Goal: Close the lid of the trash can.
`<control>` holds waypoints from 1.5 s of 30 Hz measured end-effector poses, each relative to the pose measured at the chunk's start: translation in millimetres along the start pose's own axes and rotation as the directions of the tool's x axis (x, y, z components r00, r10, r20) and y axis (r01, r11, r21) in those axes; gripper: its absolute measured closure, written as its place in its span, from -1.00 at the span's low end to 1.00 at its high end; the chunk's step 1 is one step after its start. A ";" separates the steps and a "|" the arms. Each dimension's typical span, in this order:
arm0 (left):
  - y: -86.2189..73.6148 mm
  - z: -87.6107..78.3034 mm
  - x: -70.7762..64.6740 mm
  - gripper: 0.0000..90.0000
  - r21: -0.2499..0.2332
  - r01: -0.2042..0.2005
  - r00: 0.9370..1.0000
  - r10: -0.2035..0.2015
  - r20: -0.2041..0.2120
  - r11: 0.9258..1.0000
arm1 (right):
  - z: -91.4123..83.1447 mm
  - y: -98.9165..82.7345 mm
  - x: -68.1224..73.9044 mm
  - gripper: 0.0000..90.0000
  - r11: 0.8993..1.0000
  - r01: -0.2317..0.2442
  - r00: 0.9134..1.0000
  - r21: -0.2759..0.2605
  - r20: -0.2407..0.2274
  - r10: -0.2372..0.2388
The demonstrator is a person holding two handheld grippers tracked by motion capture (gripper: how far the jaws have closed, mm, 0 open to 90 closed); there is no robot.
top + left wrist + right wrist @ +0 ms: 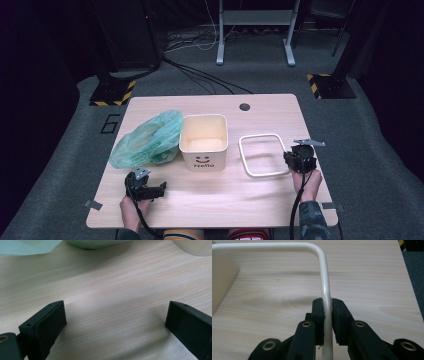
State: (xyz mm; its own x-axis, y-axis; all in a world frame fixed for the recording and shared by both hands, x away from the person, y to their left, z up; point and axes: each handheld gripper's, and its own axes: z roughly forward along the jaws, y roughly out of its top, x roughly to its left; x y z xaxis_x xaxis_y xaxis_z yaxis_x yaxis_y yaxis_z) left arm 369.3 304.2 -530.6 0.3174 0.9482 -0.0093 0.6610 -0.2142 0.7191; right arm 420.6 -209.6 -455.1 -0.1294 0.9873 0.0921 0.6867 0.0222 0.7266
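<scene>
From the high view, the white square frame (263, 155) lies on the right part of the wooden table (215, 200), just right of the cream bin (204, 141), with a green plastic bag (147, 140) at the bin's left. The right gripper (299, 161) meets the frame's right side; the left gripper (145, 187) rests near the table's near left edge. In the left gripper view, the jaws stand wide apart over bare wood, released. In the right gripper view, both pads (318, 315) are clenched on the frame's thin bar (325, 297).
</scene>
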 end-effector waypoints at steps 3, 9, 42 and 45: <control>0.0 0.0 0.1 -0.93 0.000 -0.001 1.000 0.001 0.001 1.000 | -6.2 8.7 3.8 0.79 1.000 0.007 1.000 -0.017 -0.017 -0.007; 0.1 -0.2 0.4 -0.93 0.002 -0.002 1.000 0.002 -0.003 1.000 | -17.2 26.8 12.4 0.79 0.999 0.025 0.999 -0.041 -0.022 -0.026; 0.1 -0.3 1.1 -0.93 0.002 0.011 1.000 -0.011 -0.019 1.000 | -40.7 90.6 60.3 0.79 0.991 0.104 0.993 -0.090 -0.047 -0.108; 0.0 -0.3 1.0 -0.93 0.001 0.013 1.000 -0.013 -0.021 1.000 | -40.9 95.4 65.6 0.79 0.990 0.108 0.992 -0.088 -0.050 -0.113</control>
State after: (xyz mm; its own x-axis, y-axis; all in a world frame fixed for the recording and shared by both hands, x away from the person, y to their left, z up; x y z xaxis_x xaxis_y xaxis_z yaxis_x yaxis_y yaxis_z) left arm 369.5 305.2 -530.4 0.2946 0.9556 -0.0036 0.6657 -0.2025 0.7182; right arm 448.3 -149.1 -351.9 -0.2420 0.9693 0.0436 0.6026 0.1150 0.7897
